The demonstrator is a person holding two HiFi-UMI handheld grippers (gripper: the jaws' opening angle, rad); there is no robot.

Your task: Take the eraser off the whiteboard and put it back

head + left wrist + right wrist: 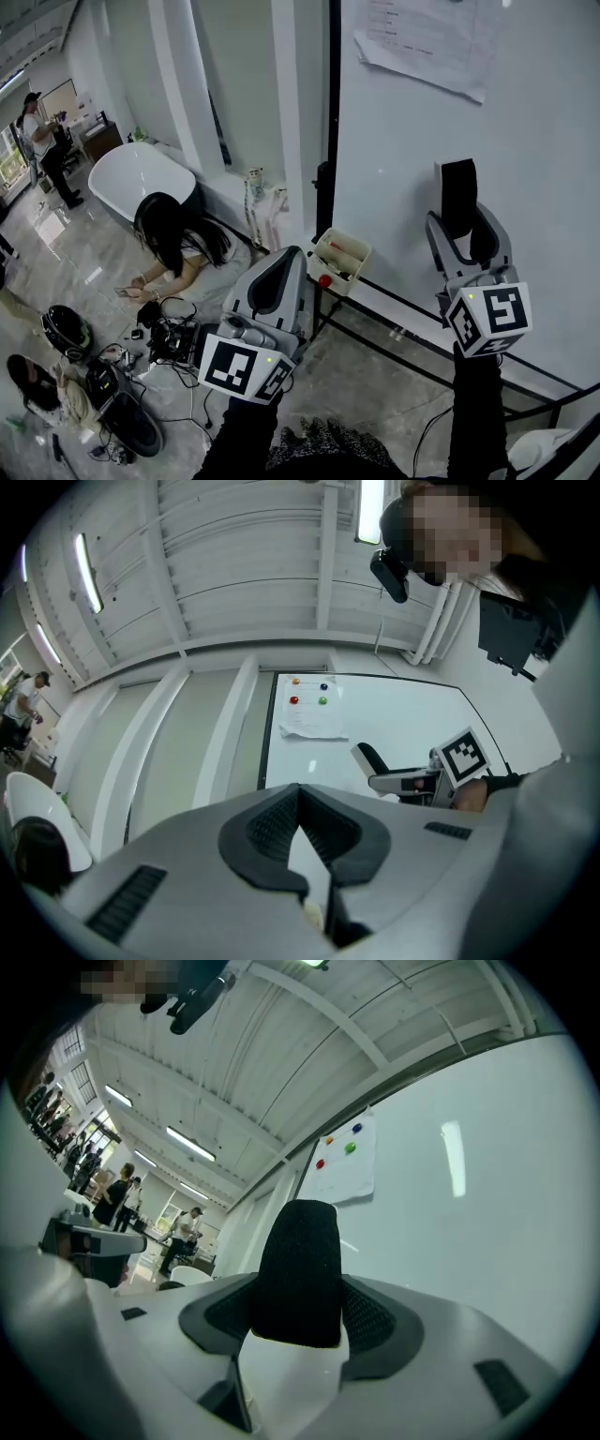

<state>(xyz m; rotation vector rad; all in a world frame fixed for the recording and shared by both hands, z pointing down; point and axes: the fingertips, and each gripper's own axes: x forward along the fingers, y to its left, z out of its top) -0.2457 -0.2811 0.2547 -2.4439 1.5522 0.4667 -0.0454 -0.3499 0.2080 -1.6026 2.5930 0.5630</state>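
The eraser [458,192], black felt on a white body, stands upright between the jaws of my right gripper [463,223], which is shut on it. It is held in front of the whiteboard [544,141], right of centre; I cannot tell whether it touches the board. In the right gripper view the eraser [300,1269] fills the gap between the pads. My left gripper [287,261] hangs lower and to the left, off the board, shut with nothing in it. From the left gripper view the closed left gripper [300,797] points toward the board, with the eraser [368,757] in sight.
A sheet of paper [427,42] hangs at the top of the board. A small tray [343,256] with markers sits at the board's lower left edge. Below left are a white bathtub [136,173], a kneeling person [178,242] and camera gear [122,375] on the floor.
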